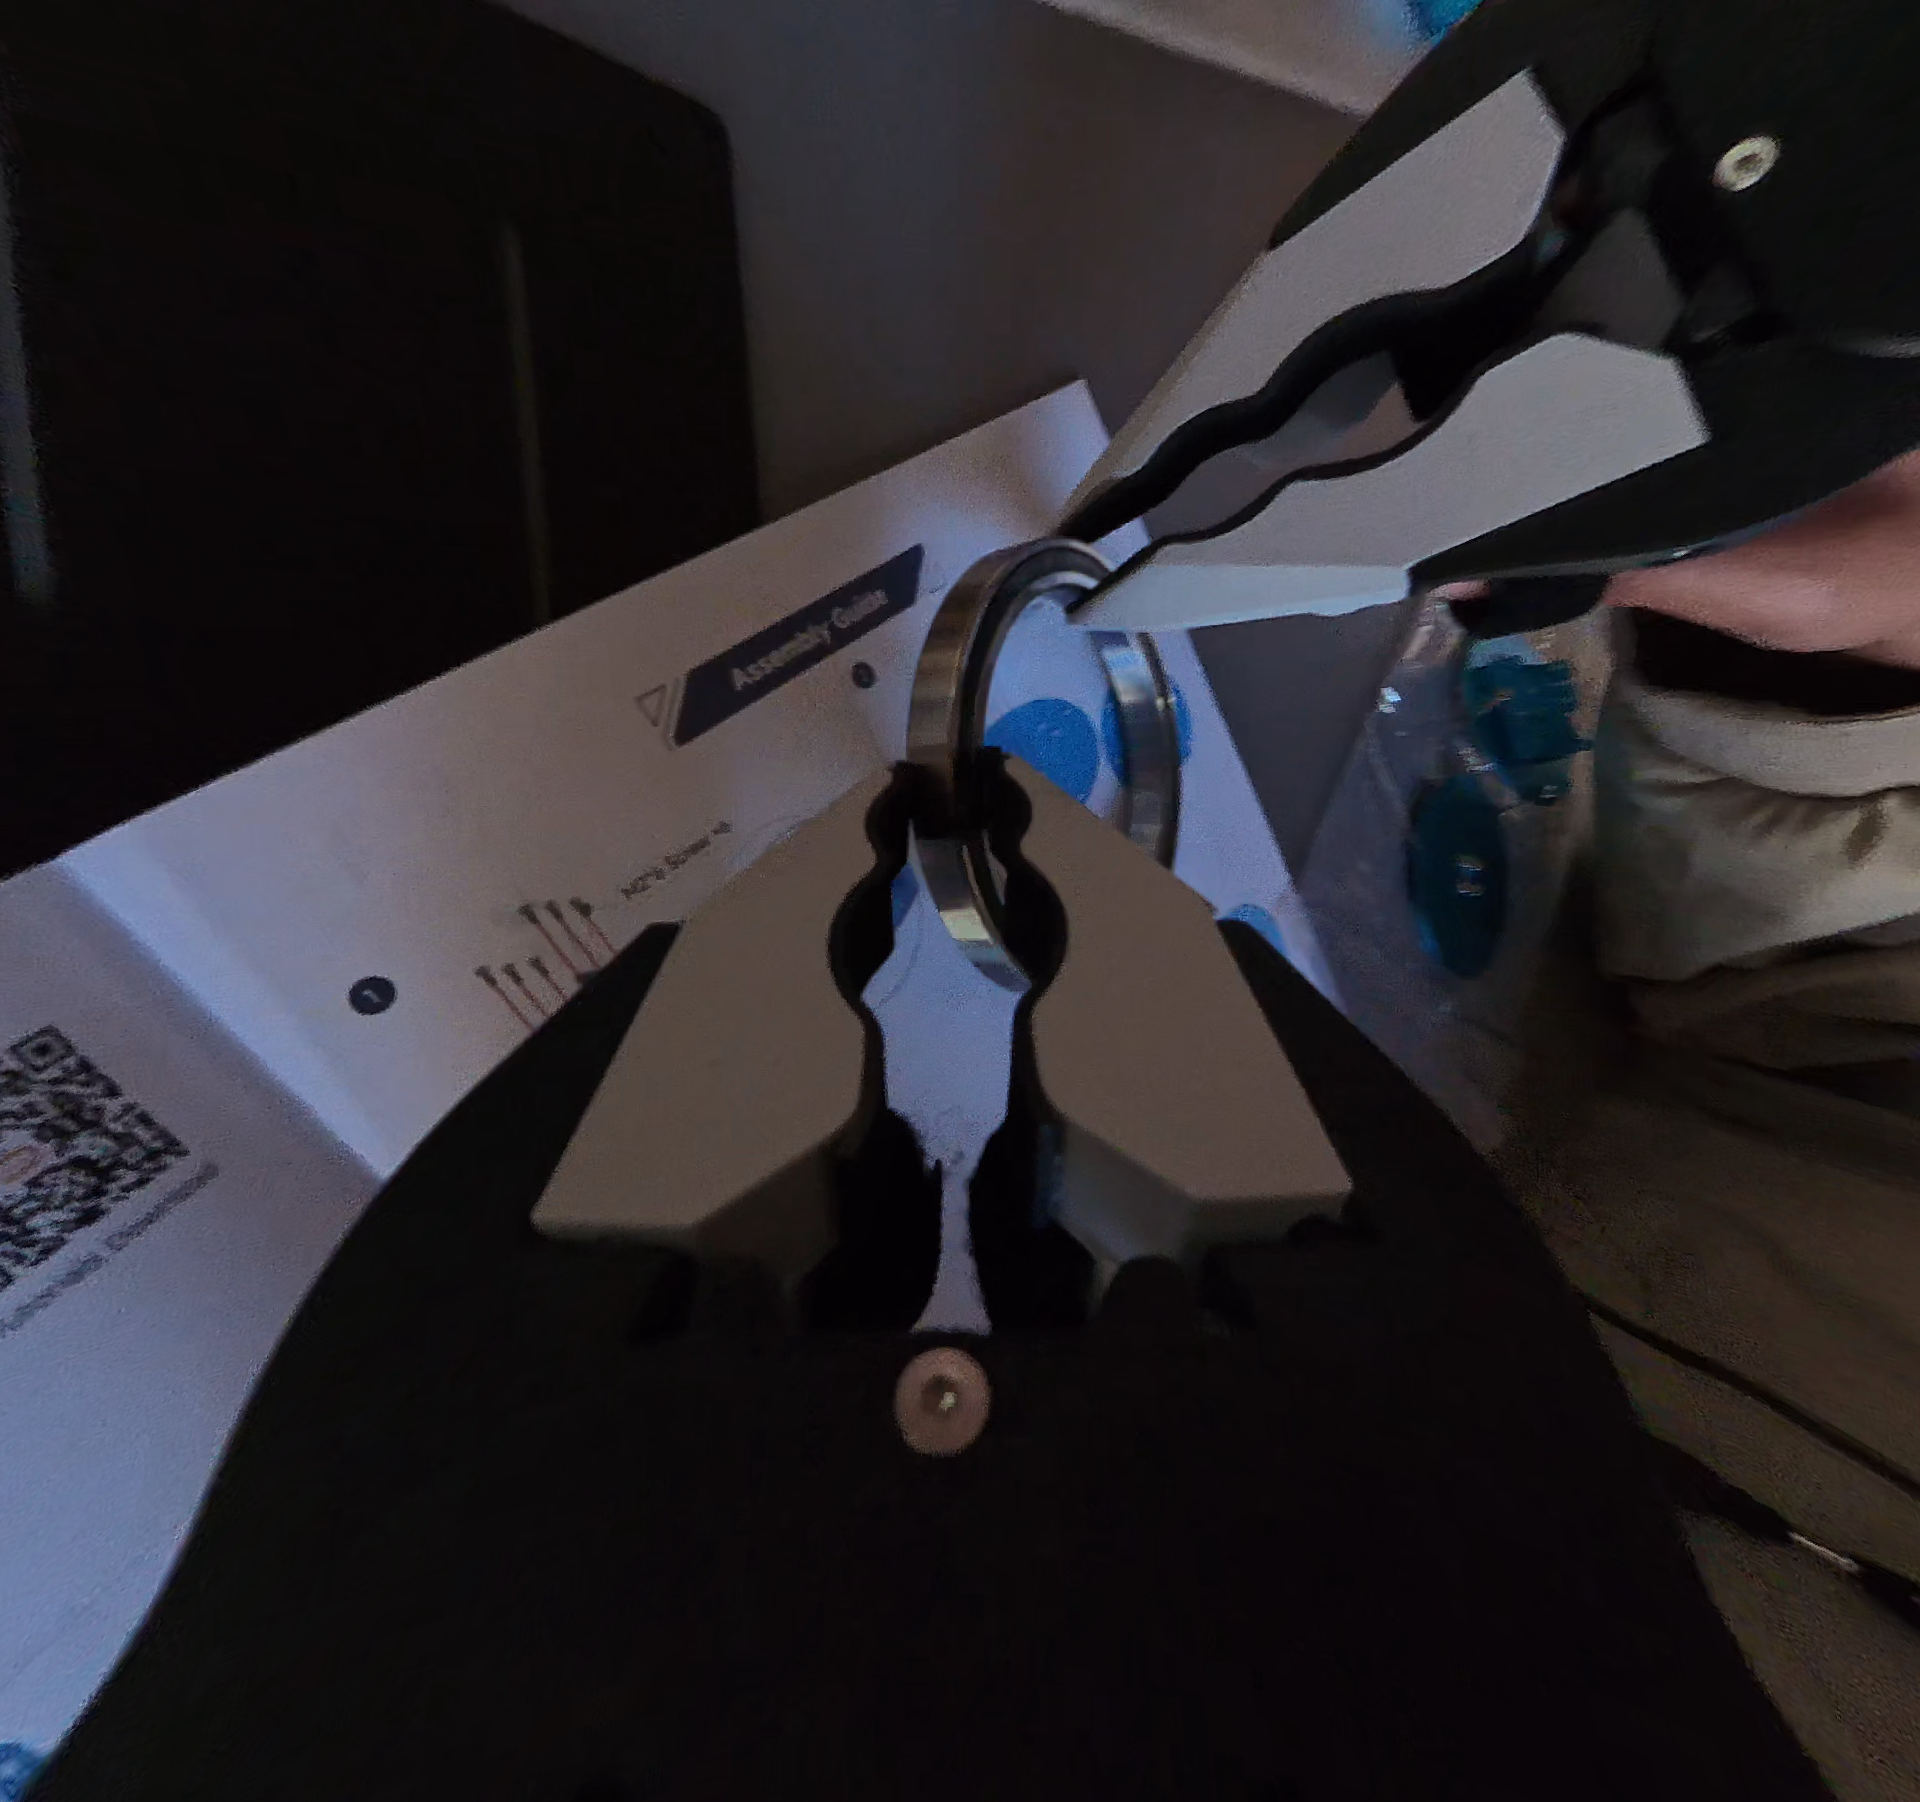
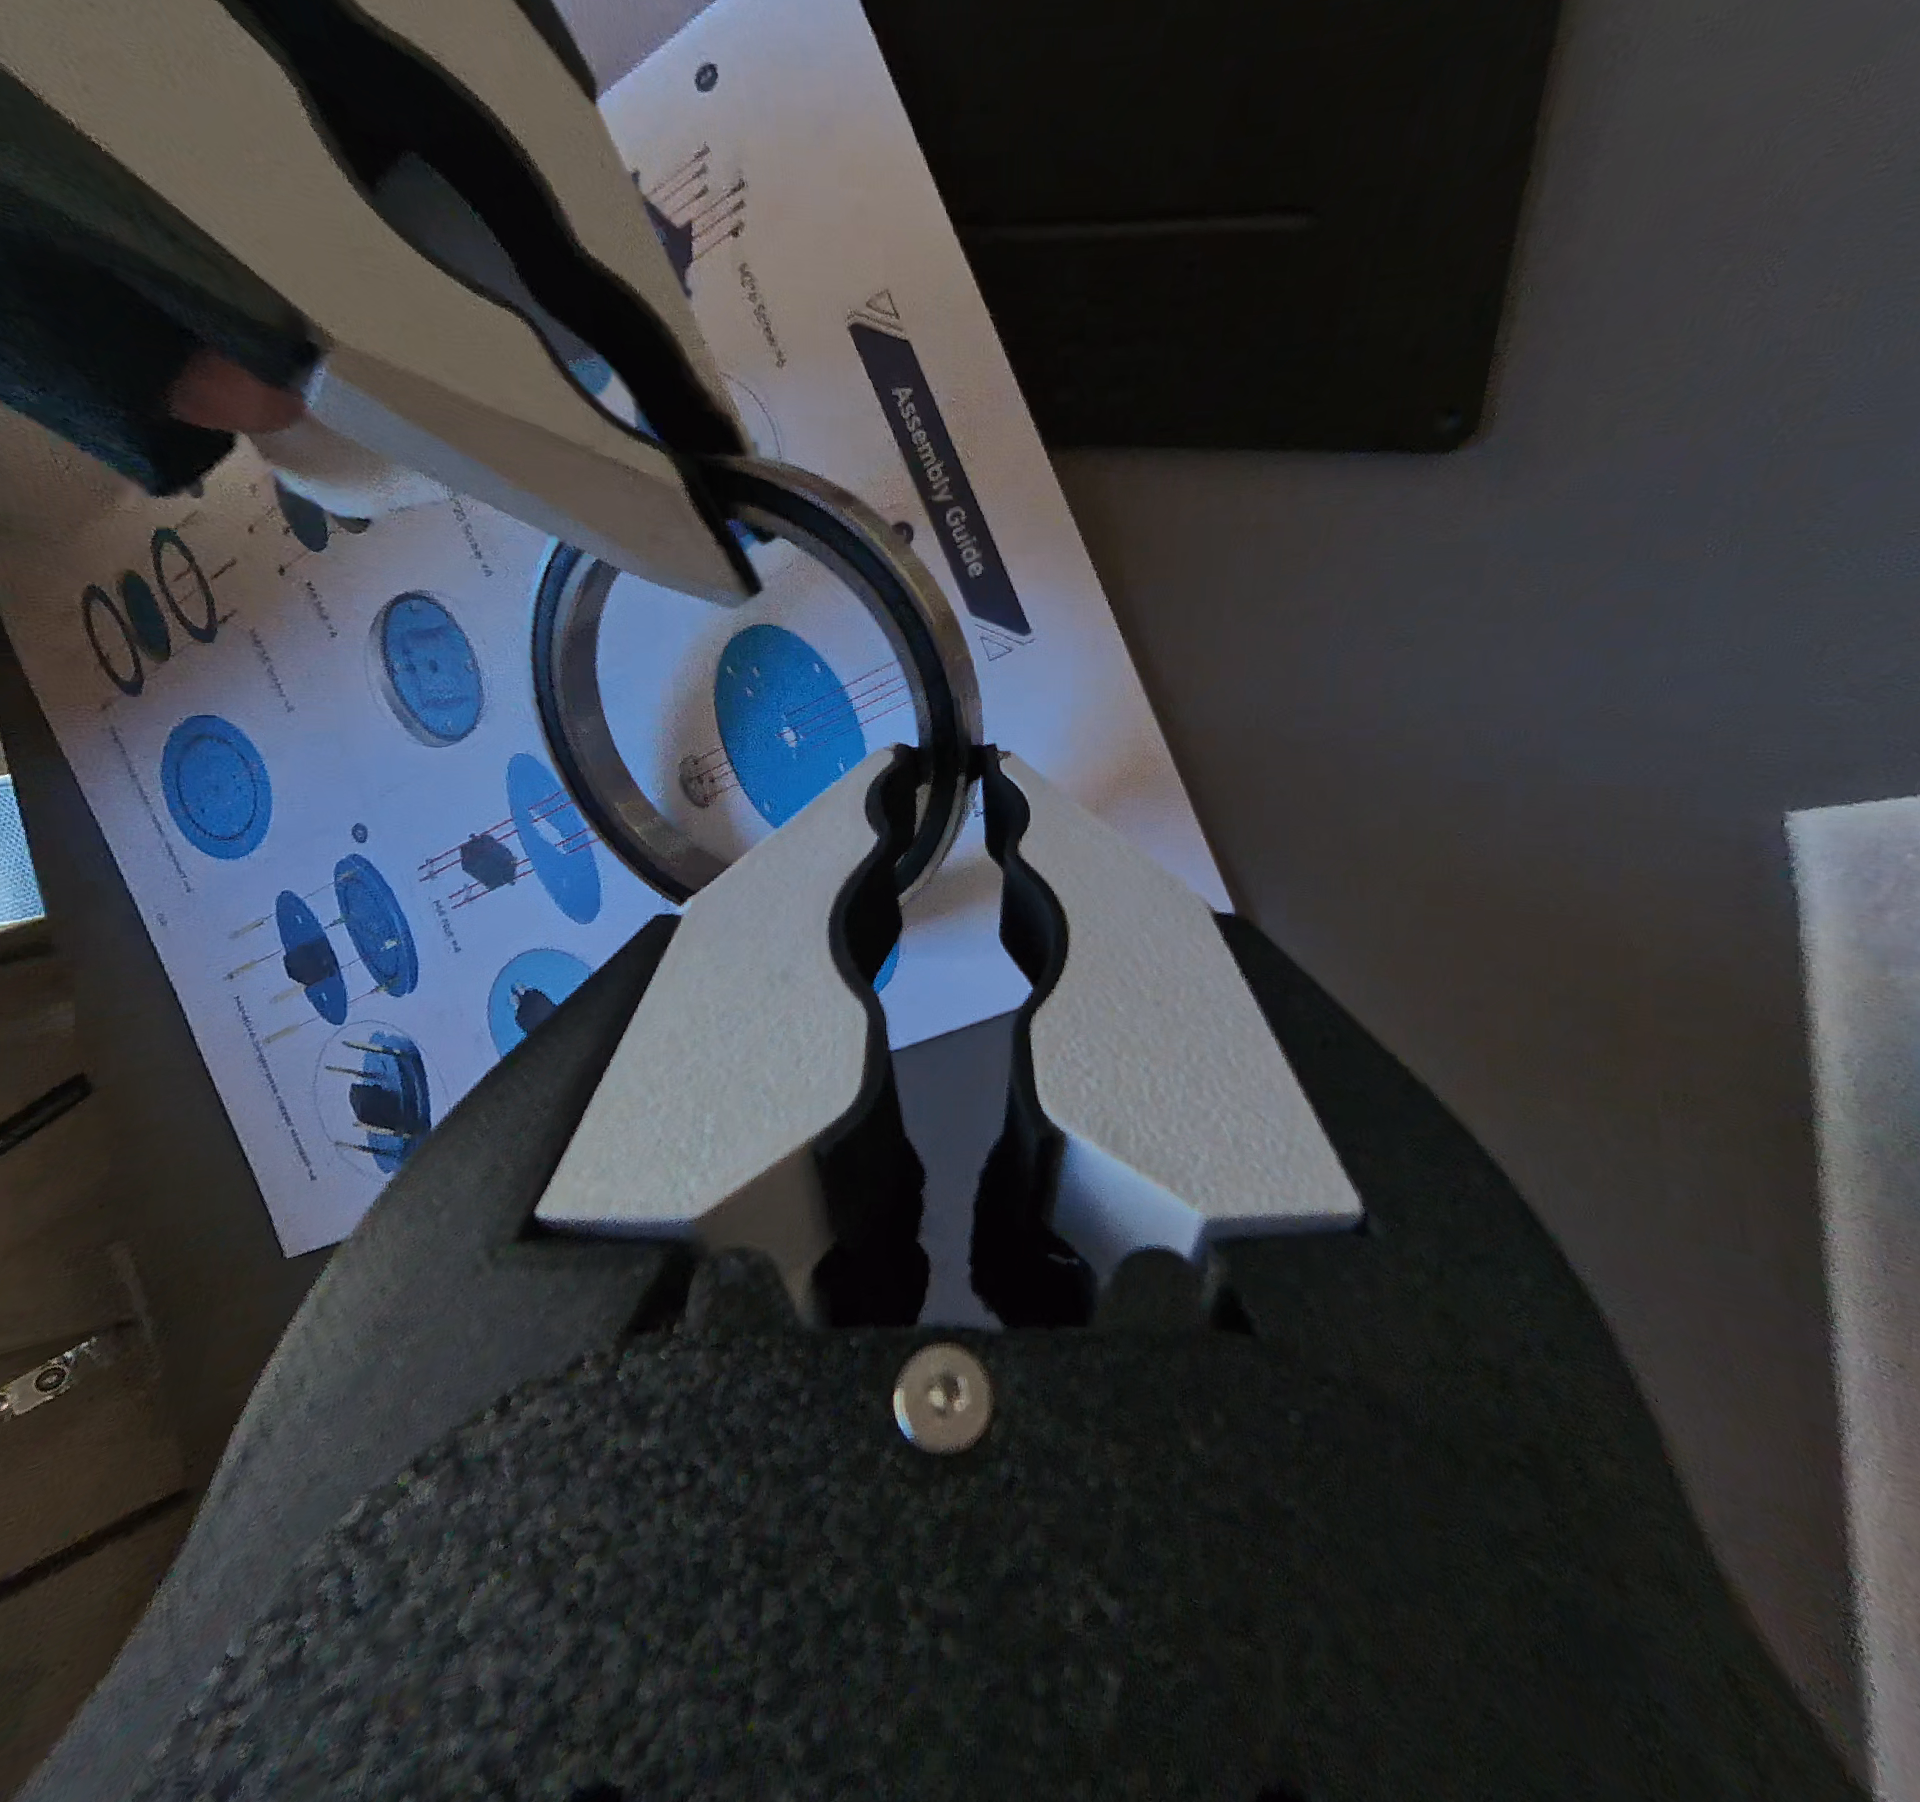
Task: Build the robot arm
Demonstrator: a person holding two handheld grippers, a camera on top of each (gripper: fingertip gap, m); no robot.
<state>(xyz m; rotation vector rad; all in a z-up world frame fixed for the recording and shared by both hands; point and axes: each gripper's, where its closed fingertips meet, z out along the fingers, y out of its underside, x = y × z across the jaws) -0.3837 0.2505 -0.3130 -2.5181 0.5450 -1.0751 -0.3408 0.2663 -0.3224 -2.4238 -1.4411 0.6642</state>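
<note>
A: Though the left wrist view is dim and smeared, what can you make out at the fingertips?

B: The left gripper has its fingers pinching the rim of a metal ring, seen nearly edge-on. The right gripper comes in from 2 o'clock and nips the same ring at its top. The ring's lower arc is hidden between the left fingers.

A: And the right wrist view?

B: It shows the metal ring far more face-on, with a dark inner band. The right gripper is pinching its rim at about 4 o'clock of the ring; the left gripper grips it at about 12 o'clock. Part of the rim is covered by the left finger.

A: What lies around?

B: A printed instruction sheet lies on the grey worktop beneath the ring, with blue disc drawings. A second ring shows only in the left view, at 3 o'clock of the held one. There too, a clear bag with blue parts sits at 3 o'clock, beside a person's hand, cut off at the edge. A dark panel fills 12 o'clock in the right view.
</note>
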